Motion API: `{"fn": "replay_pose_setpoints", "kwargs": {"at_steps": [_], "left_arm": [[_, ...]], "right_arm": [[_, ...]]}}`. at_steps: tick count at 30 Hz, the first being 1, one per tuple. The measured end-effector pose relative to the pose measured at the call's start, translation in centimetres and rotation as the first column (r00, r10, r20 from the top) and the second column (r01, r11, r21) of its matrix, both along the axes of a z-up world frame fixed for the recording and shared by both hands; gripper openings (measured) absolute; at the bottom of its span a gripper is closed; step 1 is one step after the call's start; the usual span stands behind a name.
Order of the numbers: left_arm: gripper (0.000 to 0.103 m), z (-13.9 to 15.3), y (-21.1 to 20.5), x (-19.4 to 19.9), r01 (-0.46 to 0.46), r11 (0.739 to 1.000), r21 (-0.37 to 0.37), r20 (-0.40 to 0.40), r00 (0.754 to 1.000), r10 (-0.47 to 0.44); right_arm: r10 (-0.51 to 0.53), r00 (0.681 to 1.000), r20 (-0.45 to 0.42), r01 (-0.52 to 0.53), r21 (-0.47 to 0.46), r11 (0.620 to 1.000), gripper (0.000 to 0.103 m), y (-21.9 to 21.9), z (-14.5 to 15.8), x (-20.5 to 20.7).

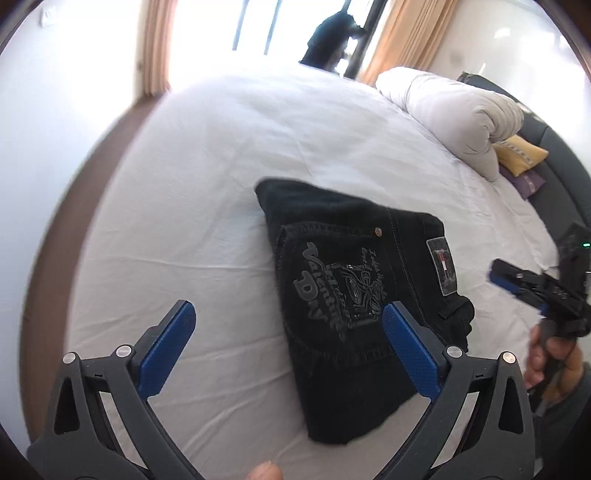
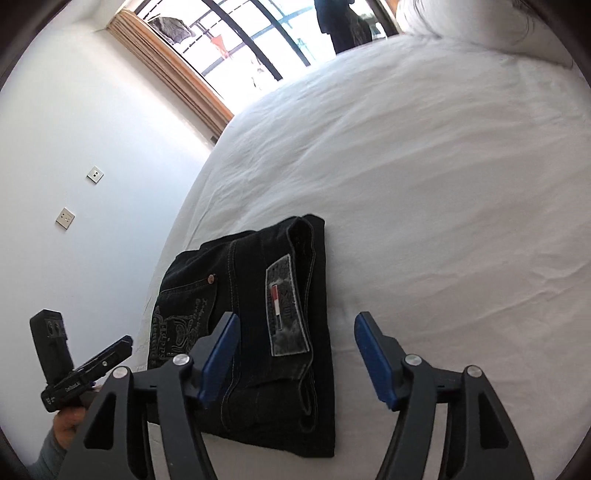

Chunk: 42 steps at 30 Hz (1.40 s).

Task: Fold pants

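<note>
One pair of black denim pants (image 1: 354, 295), folded into a flat rectangle, lies on one bed with a white sheet (image 1: 207, 155). One rolled white duvet (image 1: 454, 107), one yellow cushion (image 1: 521, 155) and one purple cushion (image 1: 528, 182) sit along the bed's far right edge. Two black hand-held grippers with blue pads count up: the left hand-held gripper (image 1: 290, 332) and the right hand-held gripper (image 2: 297, 350).

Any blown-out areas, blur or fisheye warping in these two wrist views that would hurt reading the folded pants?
Left wrist view: the window is blown out, the bed edge bows and smears slightly; the pants embroidery stays legible. Right wrist view: window glare is milder, the wall curves strongly, and the pants patch is sharp.
</note>
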<state>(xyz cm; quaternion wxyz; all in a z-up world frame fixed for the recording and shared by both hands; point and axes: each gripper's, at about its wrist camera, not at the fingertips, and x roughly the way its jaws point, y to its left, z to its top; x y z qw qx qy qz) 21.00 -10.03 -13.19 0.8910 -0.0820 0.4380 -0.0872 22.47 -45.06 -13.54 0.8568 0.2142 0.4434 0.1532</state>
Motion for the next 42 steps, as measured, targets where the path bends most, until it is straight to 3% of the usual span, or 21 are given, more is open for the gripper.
{"fn": "replay_pose_setpoints", "kwargs": {"at_steps": [4,6,9,11,12,15,21,24,29,33,37,42], "left_arm": [[0.103,5.6,-1.0,-5.9,-0.048,0.994,0.099,0.223,0.975,0.025],[0.103,8.9,-2.0,-9.2,-0.084,0.984,0.157,0.344,0.939,0.025],[0.103,13.8,-3.2,-13.9,-0.166,0.958,0.234,0.509,0.86,0.025],[0.103,16.8,-3.6,-17.4,-0.229,0.948,0.221,0.613,0.789,0.047],[0.103,18.0,-3.5,-18.6,-0.239,0.951,0.196,0.64,0.766,0.06],[0.103,21.1,-2.9,-21.1,-0.211,0.968,0.134,0.665,0.743,0.07],[0.103,23.6,-3.2,-22.6,-0.211,0.957,0.198,0.636,0.771,0.039],[0.103,23.4,-3.5,-22.0,-0.221,0.951,0.218,0.586,0.809,0.053],[0.103,20.7,-4.8,-19.7,-0.186,0.957,0.221,0.459,0.886,0.067],[0.103,17.1,-6.1,-17.2,-0.143,0.966,0.216,0.308,0.949,0.072],[0.103,14.2,-6.6,-15.5,-0.146,0.959,0.242,0.213,0.973,0.095],[0.103,11.5,-6.3,-13.6,-0.154,0.956,0.248,0.142,0.982,0.121]], "right_arm": [[-0.033,0.975,0.219,0.071,-0.167,0.983,0.091,1.7,6.0,-5.5],[-0.042,0.94,0.338,0.122,-0.219,0.968,0.103,2.9,8.9,-8.2],[-0.051,0.87,0.49,0.19,-0.237,0.953,0.103,3.8,12.9,-12.5],[-0.065,0.83,0.554,0.229,-0.232,0.946,0.103,4.2,15.4,-14.8],[-0.07,0.813,0.578,0.24,-0.224,0.945,0.103,4.3,16.6,-15.6],[-0.079,0.76,0.646,0.284,-0.219,0.934,0.103,4.7,19.8,-18.2],[-0.059,0.669,0.741,0.332,-0.226,0.916,0.103,5.6,24.5,-22.4],[-0.073,0.66,0.748,0.339,-0.209,0.917,0.103,5.7,25.8,-23.2],[-0.114,0.736,0.668,0.348,-0.228,0.909,0.103,5.6,25.1,-22.0],[-0.112,0.8,0.589,0.321,-0.263,0.91,0.103,6.0,23.1,-20.6],[-0.114,0.86,0.498,0.291,-0.293,0.911,0.103,6.5,20.6,-19.2],[-0.118,0.917,0.381,0.256,-0.335,0.907,0.103,7.1,17.5,-17.9]]}}
